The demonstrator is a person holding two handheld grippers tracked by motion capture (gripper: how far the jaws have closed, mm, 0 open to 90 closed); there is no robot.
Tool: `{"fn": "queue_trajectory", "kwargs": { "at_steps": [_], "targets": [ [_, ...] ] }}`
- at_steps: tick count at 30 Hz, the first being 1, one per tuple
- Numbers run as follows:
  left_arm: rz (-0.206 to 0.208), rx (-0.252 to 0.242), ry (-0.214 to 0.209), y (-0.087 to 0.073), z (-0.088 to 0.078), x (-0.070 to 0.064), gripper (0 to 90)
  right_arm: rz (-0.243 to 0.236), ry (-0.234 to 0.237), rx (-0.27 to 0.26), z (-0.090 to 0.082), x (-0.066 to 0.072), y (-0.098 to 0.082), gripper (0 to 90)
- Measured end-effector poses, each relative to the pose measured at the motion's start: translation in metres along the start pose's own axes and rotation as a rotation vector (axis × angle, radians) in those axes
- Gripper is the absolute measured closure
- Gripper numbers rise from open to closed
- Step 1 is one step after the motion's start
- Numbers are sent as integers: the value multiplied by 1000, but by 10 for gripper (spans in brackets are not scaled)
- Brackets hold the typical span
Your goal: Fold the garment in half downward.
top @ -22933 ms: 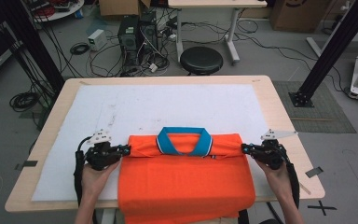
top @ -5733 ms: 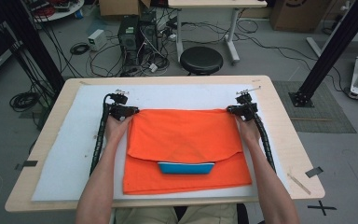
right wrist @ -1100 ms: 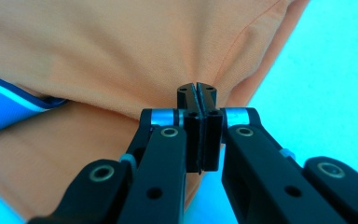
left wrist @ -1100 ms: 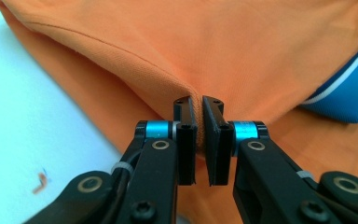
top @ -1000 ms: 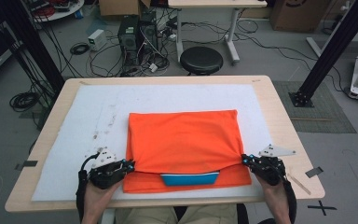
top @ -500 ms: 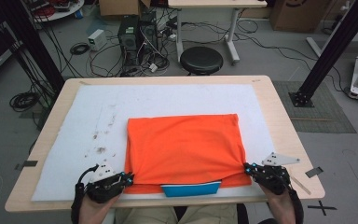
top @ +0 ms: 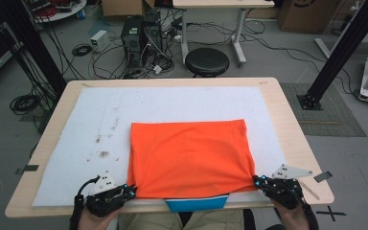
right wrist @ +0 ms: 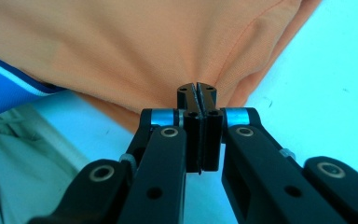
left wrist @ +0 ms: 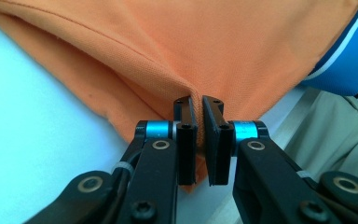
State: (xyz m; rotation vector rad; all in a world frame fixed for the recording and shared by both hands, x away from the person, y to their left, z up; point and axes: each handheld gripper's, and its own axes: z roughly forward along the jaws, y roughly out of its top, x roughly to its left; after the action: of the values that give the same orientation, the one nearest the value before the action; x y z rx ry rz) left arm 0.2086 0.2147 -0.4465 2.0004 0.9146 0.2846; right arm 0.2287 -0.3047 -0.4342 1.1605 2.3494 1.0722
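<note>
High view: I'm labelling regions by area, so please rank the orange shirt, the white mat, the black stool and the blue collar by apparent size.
1. white mat
2. orange shirt
3. black stool, though it stands farther away
4. blue collar

The left claw pinches a fold of the orange shirt above the white mat.

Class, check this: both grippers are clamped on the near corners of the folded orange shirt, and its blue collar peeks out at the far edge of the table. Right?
Not quite. The blue collar peeks out at the near edge, by the person, as the high view shows. The left gripper and right gripper are indeed clamped on the near corners of the orange shirt.
</note>
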Motion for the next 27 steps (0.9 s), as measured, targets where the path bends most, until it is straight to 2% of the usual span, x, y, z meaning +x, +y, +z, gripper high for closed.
{"fn": "queue_trajectory", "kwargs": {
  "at_steps": [4, 10, 11, 12, 13, 15, 16, 17, 18, 20, 22, 24, 27],
  "targets": [
    [-1, 4, -10, -2, -2, -1, 840, -15, 5, 3, -4, 3, -3, 900],
    [4, 26, -16, -3, 0, -2, 837, -2, 13, 14, -3, 2, -5, 900],
    [1, 23, -15, -2, -1, -1, 814, 6, 16, 15, -3, 2, -4, 900],
    [-7, 9, -4, -1, -3, 1, 746, -3, 14, 9, -3, 2, -3, 886],
    [-24, -7, 8, 1, -5, 3, 675, -5, -1, 3, -4, 3, -1, 821],
    [-38, -52, 15, 8, -11, 7, 606, -2, -30, -24, -9, 5, 5, 759],
    [-34, -71, 22, 12, -13, 7, 606, -2, -30, -39, -9, 5, 10, 709],
    [-16, -79, 36, 16, -13, 6, 608, 6, -34, -49, -9, 5, 14, 704],
    [1, -78, 44, 21, -11, 4, 620, -8, -30, -53, -8, 5, 19, 704],
    [34, -67, 55, 29, -4, 1, 653, -25, -19, -52, -1, 6, 27, 699],
    [45, -36, 55, 33, 6, 2, 693, -30, -16, -32, 11, 7, 35, 688],
    [25, 17, 69, 32, 17, 7, 713, -20, -35, -13, 23, 6, 36, 677],
    [-13, 62, 107, 26, 24, 14, 725, 7, -37, 4, 35, 0, 33, 671]
  ]
}}
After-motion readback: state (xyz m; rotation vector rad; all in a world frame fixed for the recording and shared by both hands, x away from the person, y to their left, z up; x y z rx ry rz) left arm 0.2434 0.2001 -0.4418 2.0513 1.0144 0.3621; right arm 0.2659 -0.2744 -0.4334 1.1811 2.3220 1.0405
